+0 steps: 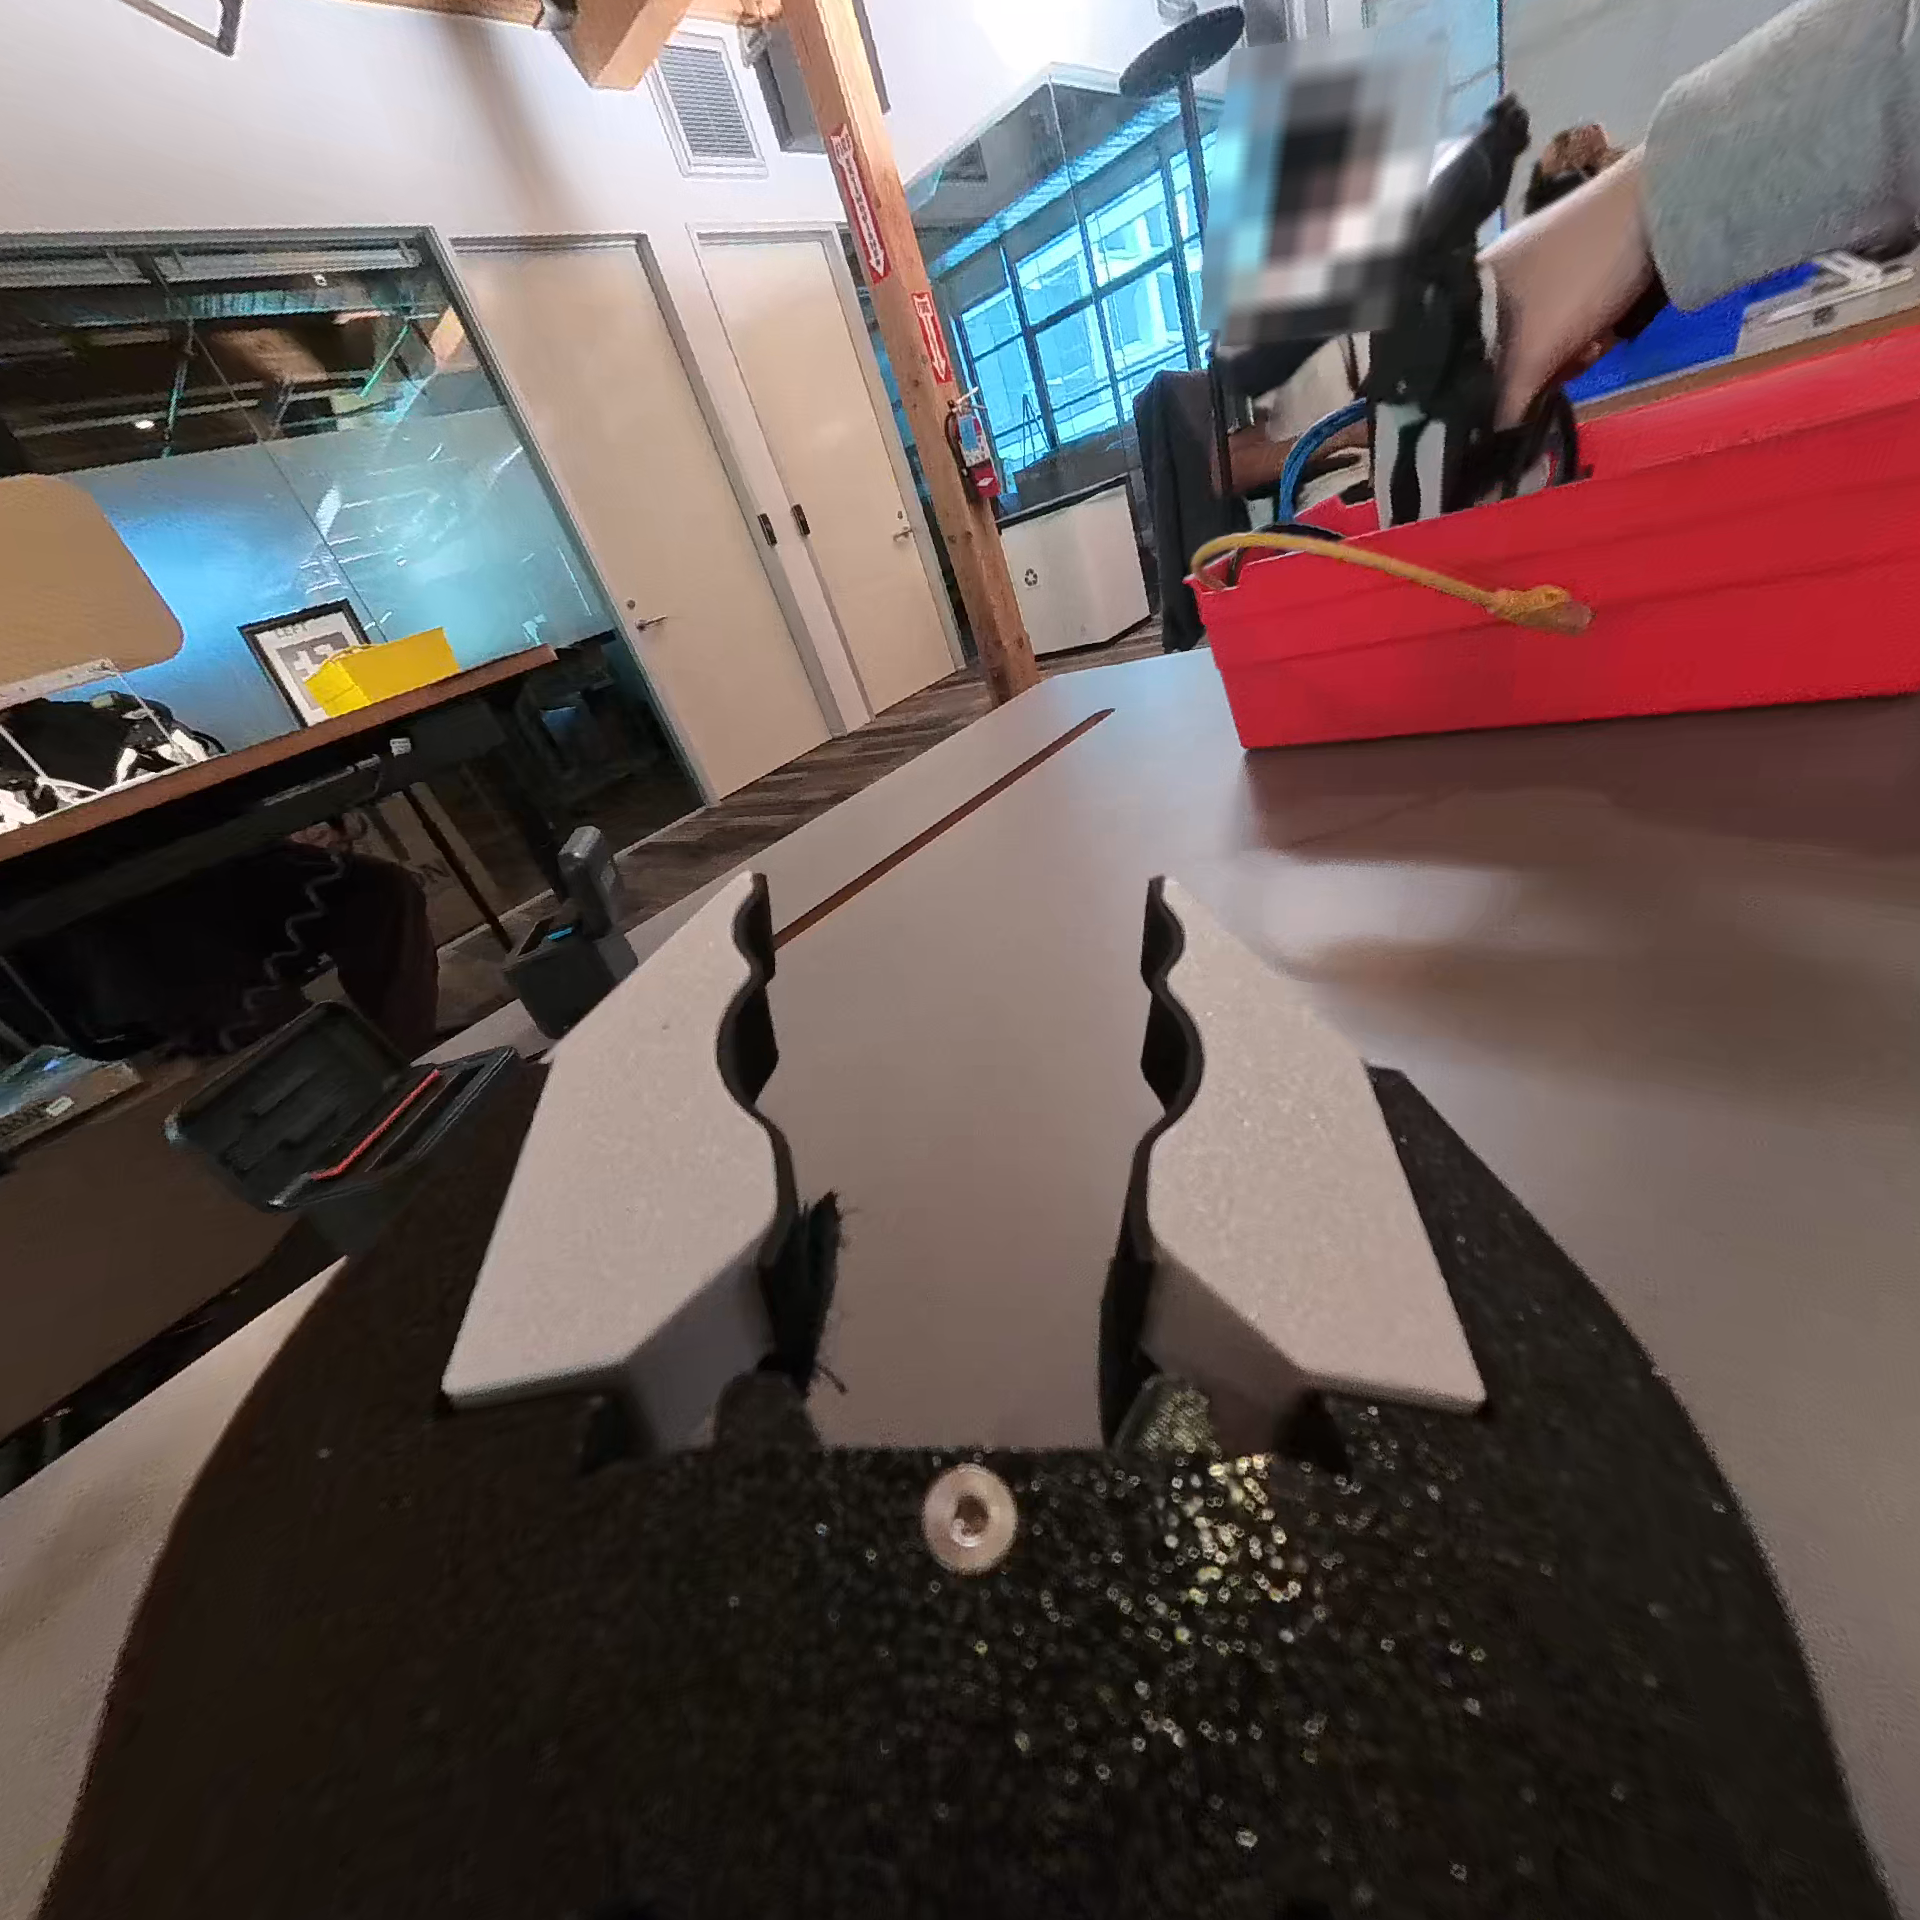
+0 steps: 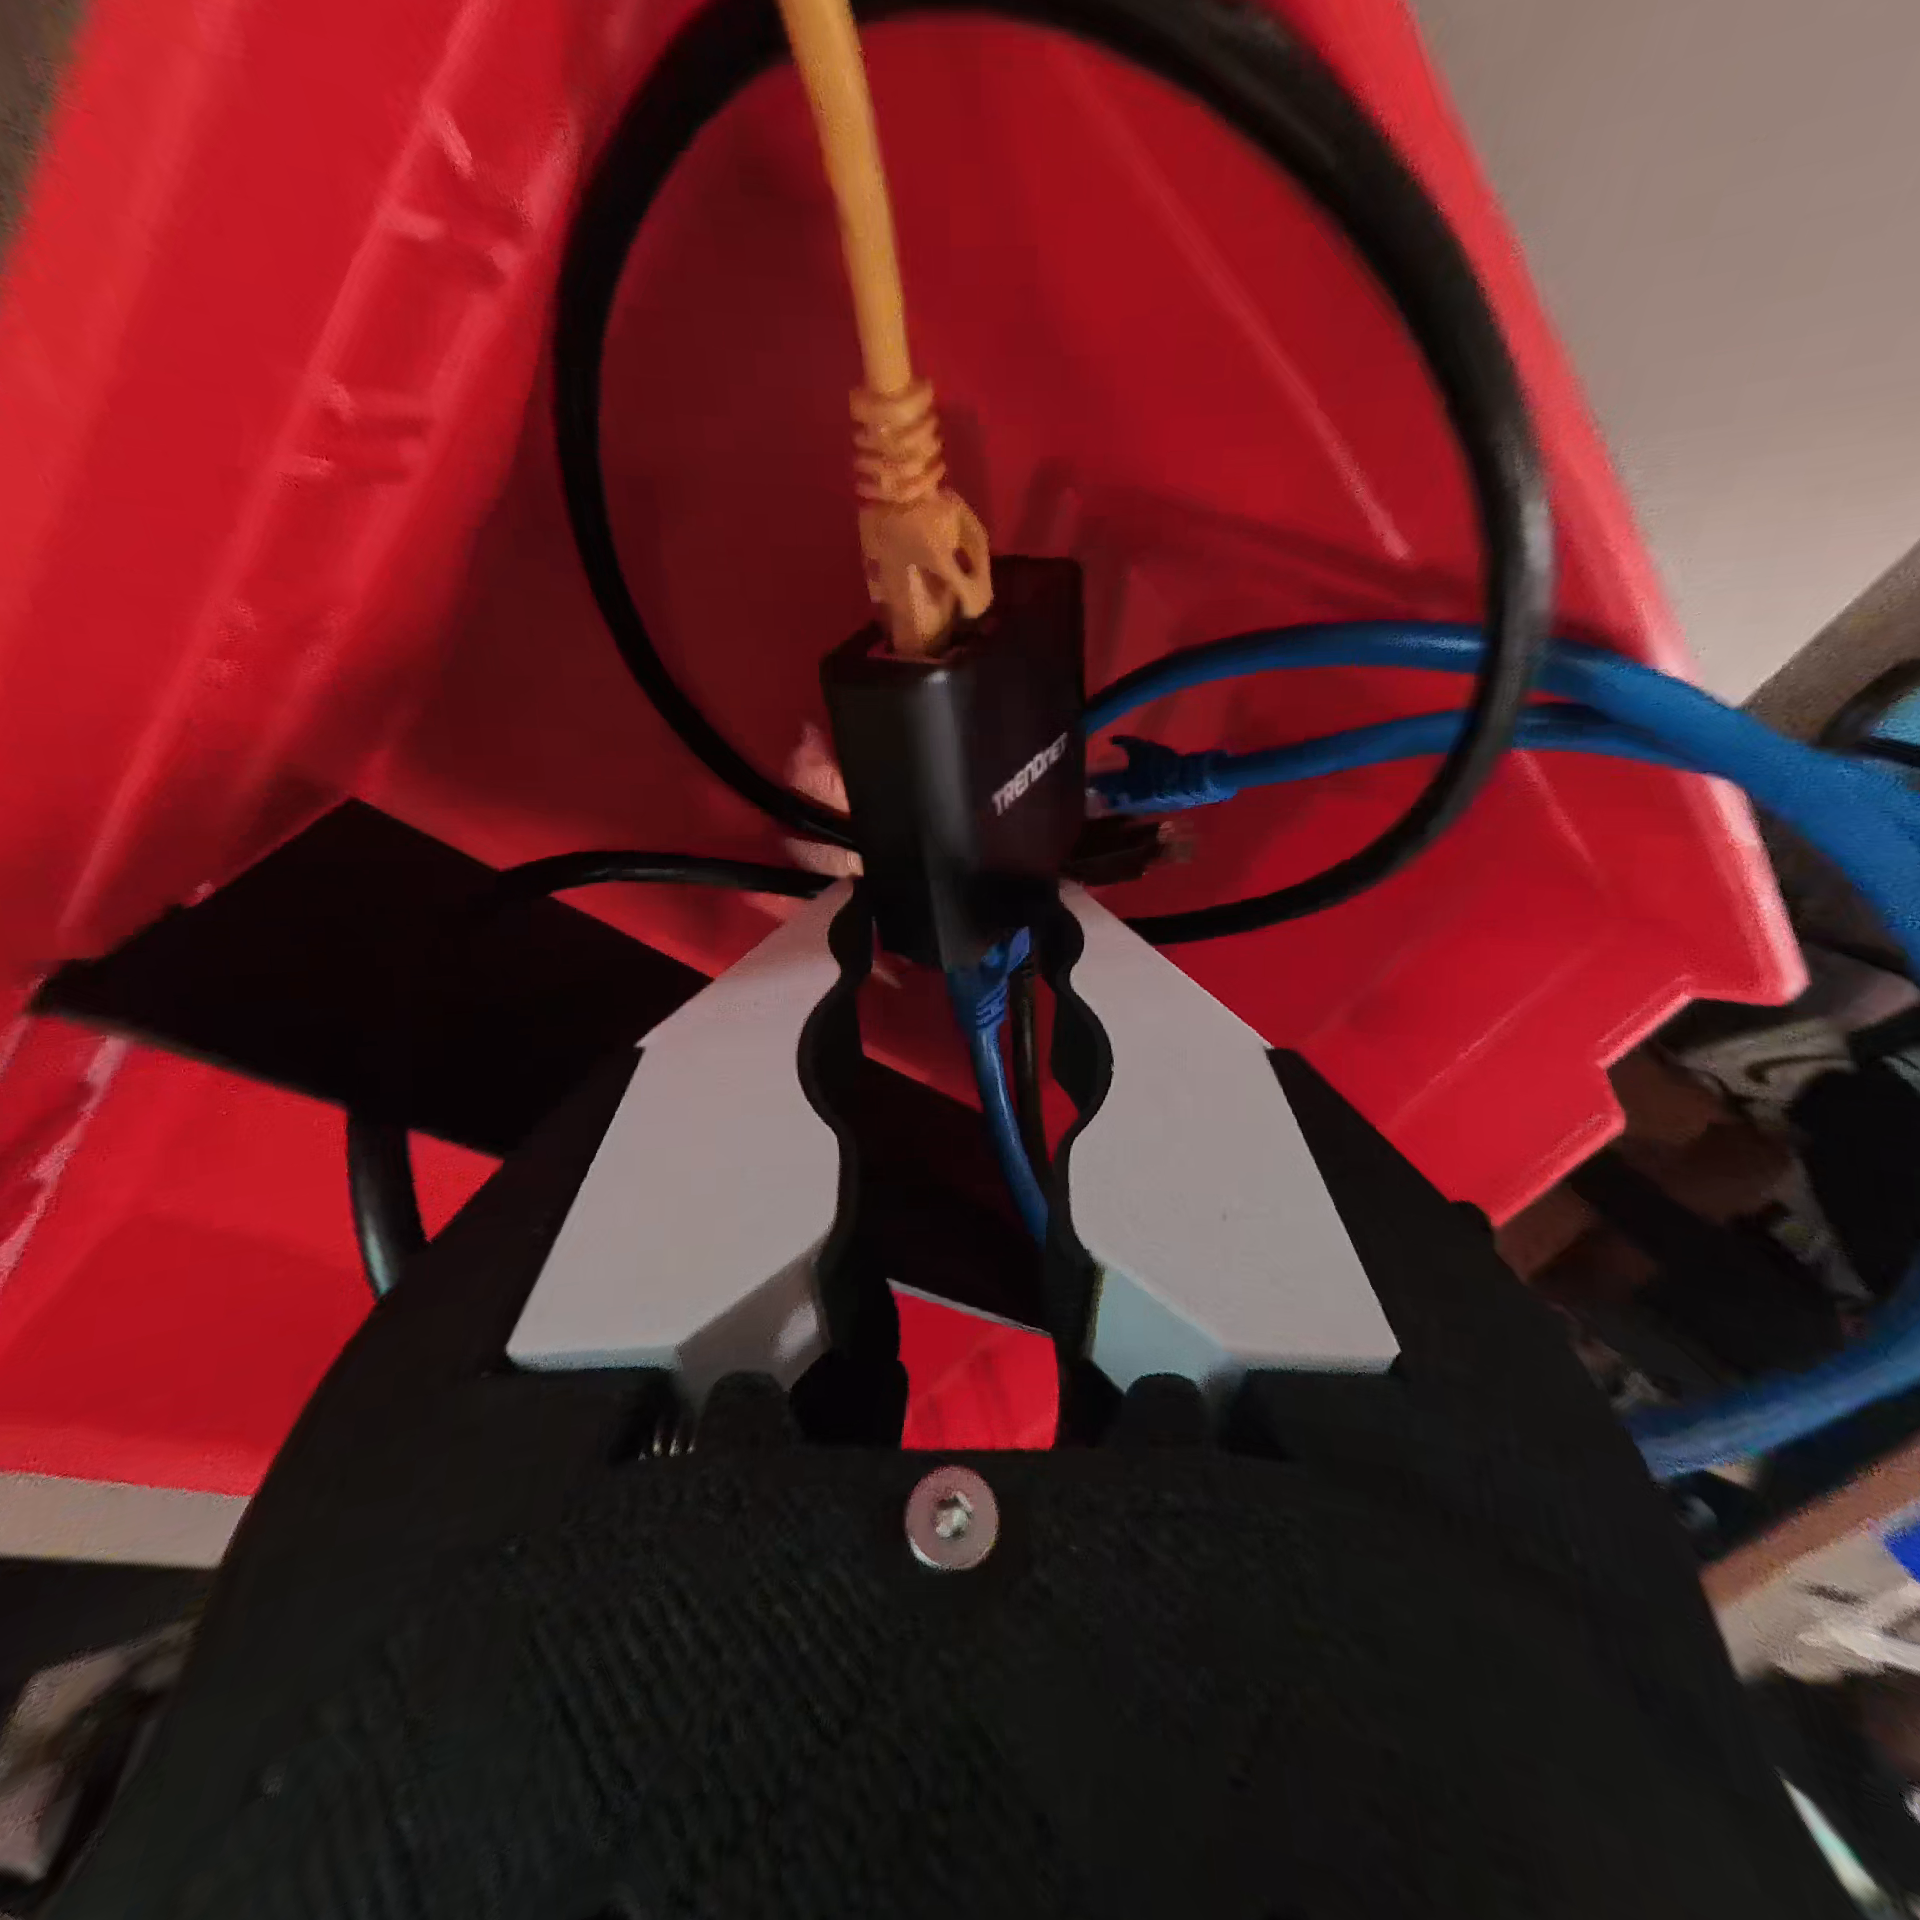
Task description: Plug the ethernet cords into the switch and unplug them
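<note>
My right gripper [image 2: 956, 914] is shut on the lower end of a small black switch [image 2: 956, 758] and holds it over a red bin [image 2: 260, 468]. A yellow ethernet cord [image 2: 914, 551] is plugged into the switch's far end. A blue cord [image 2: 987, 997] enters its near end and runs back between my fingers. A loose blue plug [image 2: 1153, 774] lies just right of the switch. A black cable [image 2: 1507, 468] loops around it. My left gripper [image 1: 956, 894] is open and empty, low over the brown table [image 1: 1455, 987]. The yellow cord's other plug [image 1: 1538, 608] hangs over the bin's side [image 1: 1662, 623].
The right gripper [image 1: 1418, 468] and the hand holding it reach into the red bin at the far right. More blue cords [image 2: 1662, 707] trail off right. An open black case [image 1: 322, 1122] and a small black box [image 1: 577, 956] sit at the table's left edge. About 45 centimetres separates my left fingertips from my right. The right gripper is farther from the open black case [image 1: 322, 1122], some 55 centimetres, than the left, some 25 centimetres.
</note>
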`<state>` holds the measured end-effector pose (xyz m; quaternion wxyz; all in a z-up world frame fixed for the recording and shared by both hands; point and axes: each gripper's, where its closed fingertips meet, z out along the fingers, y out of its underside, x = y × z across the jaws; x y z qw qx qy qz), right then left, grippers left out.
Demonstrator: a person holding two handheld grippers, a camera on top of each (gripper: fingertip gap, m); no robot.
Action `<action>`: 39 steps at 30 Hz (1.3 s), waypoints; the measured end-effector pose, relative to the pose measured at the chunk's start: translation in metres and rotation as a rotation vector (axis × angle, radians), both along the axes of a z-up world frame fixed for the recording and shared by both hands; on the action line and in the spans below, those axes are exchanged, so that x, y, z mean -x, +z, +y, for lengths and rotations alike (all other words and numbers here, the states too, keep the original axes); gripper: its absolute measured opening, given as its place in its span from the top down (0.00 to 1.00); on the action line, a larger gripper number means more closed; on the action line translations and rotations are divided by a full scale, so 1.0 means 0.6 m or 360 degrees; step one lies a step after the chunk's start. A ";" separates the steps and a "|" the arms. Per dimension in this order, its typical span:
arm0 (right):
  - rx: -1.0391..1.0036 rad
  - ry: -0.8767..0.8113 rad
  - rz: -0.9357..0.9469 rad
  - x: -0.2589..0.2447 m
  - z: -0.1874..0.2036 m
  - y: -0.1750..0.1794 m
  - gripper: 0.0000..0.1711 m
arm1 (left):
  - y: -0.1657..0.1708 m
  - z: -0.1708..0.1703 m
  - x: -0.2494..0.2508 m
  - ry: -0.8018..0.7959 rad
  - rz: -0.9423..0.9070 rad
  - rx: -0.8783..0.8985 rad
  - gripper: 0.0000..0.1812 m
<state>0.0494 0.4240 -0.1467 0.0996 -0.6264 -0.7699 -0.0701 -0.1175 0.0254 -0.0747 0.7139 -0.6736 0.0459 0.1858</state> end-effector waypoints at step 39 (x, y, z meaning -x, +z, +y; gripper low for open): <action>-0.0071 -0.0021 0.1852 0.060 0.016 0.410 0.47 | -0.015 -0.048 0.083 0.0735 0.0179 0.0151 0.58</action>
